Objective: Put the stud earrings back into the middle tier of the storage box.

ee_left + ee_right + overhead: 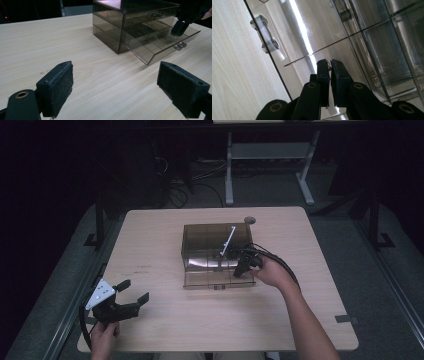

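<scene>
A smoky see-through drawer box (210,237) (120,22) stands mid-table, its bottom drawer (215,279) (160,47) pulled out toward me. My right gripper (241,268) (178,28) (330,65) hangs tip-down over the right part of that drawer, jaws pressed together on a tiny shiny piece (329,65) at their tips. The drawer's handle (265,33) (180,45) lies just to its side. My left gripper (134,291) (116,75) rests wide open near the table's front left corner, nothing between its pads (58,85).
The wooden table (165,245) has a round cable hole (249,220) behind the box. A thin white streak (229,241) crosses the box top; I cannot tell if it is an object or glare. Desk legs and cables stand on the dark floor beyond.
</scene>
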Motion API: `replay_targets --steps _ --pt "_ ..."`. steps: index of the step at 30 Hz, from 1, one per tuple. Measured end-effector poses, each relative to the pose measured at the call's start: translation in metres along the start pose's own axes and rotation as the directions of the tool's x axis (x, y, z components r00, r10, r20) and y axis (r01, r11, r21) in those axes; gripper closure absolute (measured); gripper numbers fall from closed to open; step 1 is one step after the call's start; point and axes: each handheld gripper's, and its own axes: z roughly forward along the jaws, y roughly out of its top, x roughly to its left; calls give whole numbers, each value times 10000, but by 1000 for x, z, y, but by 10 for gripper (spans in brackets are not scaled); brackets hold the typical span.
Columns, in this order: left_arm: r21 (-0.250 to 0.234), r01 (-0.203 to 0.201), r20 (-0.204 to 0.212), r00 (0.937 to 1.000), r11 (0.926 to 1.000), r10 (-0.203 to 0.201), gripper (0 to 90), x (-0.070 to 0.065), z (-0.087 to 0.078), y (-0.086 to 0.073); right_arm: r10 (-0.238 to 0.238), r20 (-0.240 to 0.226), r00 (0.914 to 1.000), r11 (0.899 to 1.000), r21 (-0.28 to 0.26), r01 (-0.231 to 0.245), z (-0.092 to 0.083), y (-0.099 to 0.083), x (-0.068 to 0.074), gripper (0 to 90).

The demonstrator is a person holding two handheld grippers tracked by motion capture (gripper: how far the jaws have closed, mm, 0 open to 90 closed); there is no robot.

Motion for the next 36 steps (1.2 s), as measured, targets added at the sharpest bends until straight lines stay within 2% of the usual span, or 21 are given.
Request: replay_targets --steps 8,16,22,29,36 --pt "9 -22 1 10000 10000 22 130 0 0 0 20 -19 10000 10000 -91 -20 -2 0 0 835" --pt "1 45 -18 10000 10000 -45 130 0 -1 0 21 -63 10000 9995 -306 -23 -7 -1 3 775" --pt "11 23 6 10000 10000 -23 130 -1 -1 -1 151 -162 9998 9976 -675 -162 -17 -8 5 712" --pt "-36 14 -6 10000 10000 -14 130 -1 -3 -1 266 -168 9995 9935 -1106 -283 -31 -19 10 644" --pt "15 -62 4 10000 10000 62 130 -2 -2 -1 454 -118 9989 9859 -1604 -467 -44 -44 17 602"
